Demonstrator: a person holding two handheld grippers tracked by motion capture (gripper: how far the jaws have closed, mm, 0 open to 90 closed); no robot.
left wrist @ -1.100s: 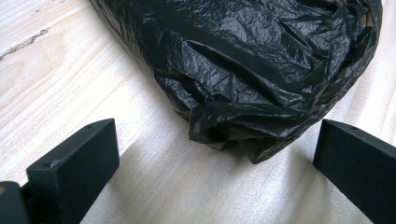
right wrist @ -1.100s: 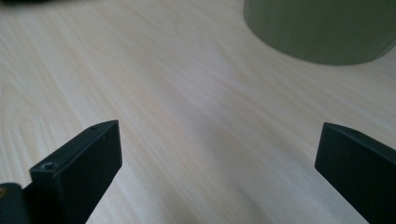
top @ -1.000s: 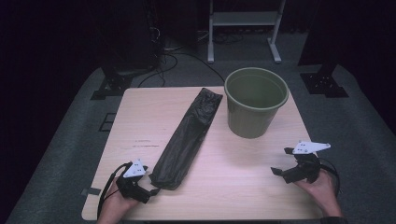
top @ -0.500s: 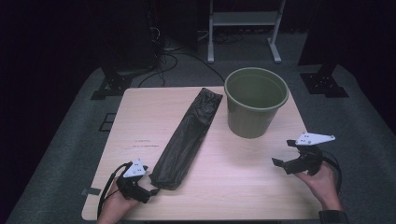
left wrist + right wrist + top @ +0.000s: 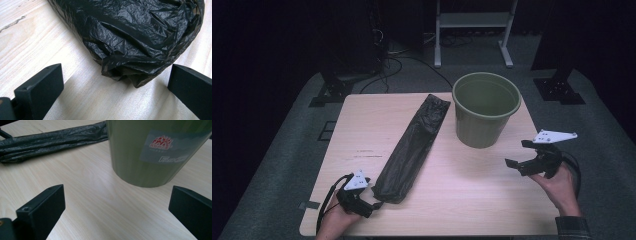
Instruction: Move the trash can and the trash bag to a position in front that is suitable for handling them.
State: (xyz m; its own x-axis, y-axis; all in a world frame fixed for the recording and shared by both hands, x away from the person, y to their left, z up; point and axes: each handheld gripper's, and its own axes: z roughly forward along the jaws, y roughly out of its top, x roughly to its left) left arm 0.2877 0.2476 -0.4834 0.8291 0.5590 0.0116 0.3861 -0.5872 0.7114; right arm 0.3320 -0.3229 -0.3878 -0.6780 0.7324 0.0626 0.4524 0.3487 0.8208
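Black plastic lies straight ahead of your left gripper (image 5: 374, 204): the near end of the folded black bag (image 5: 412, 145) sits just beyond the jaws, which stand wide apart and hold nothing. In the left gripper view that crumpled end (image 5: 140, 50) rests flat on the wood between the two jaws' lines, close to them, though you cannot quite tell from it whether the plastic touches either one. Your left hand (image 5: 334, 222) is at the table's near-left corner, right by the front edge, so there is little wood behind it and a broad bare stretch to its left and ahead.

From there the bag runs as a long, narrow strip diagonally away toward the far middle of the table (image 5: 357, 130), its far end stopping just beside the green bucket (image 5: 486, 112). The bucket stands upright near the far-right corner, mouth open, a label on its side in the right gripper view (image 5: 165, 147).

Between bag and bucket and the front edge, the pale wood is bare, giving you open room in the middle and right.

Your right gripper (image 5: 518, 154) hangs near the right edge of the table, well apart from the bucket, jaws spread and holding nothing, pointed toward the bucket's base. Your right hand (image 5: 559, 182) is partly past the table's edge.

Grey carpet surrounds the table; the room beyond is dark, with a pale metal stand (image 5: 472, 22) and cables (image 5: 407, 55) on the floor.
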